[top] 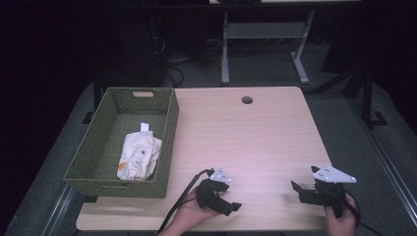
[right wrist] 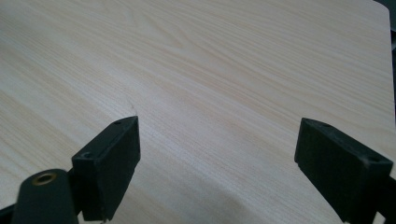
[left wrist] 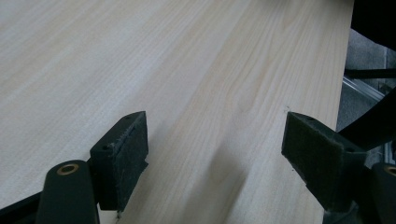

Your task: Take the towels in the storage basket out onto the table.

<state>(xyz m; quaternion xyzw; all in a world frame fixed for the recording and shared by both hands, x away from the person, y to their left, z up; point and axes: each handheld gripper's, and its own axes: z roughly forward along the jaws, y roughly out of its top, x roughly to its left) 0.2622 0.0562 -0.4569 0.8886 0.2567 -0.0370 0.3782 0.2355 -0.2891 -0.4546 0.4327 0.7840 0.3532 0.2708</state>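
Left gripper [top: 235, 206]: it is resting low over the near edge of the table [top: 255, 142], held in the person's left hand [top: 189, 216]; in the left gripper view its jaws are standing wide apart with bare wood between the pads [left wrist: 126, 154], so it is carrying nothing.

Right gripper [top: 296, 189]: it is sitting near the table's front right corner in the person's right hand [top: 342, 221], jaws likewise spread wide over plain wood, pads [right wrist: 112, 163] gripping nothing.

Folded cloth [top: 139, 156]: the nearest loose thing to the grippers; it is lying inside the green basket [top: 169, 147], toward its near right part, pale with a printed pattern and a white tag poking up at the far end. It seems folded into a compact bundle, probably so that it fits the basket's floor.

Basket: it is standing at the table's left side, well apart from both grippers, its long side running away from the person.

Why the hands are placed so: both grippers are hanging back at the near edge, open and apart from each other, which reads as a rest pose with the cloth stowed.

Table hole [top: 247, 100]: a round cable opening is sitting near the far edge, well away from the work.

Judgement: the stowing looks finished.
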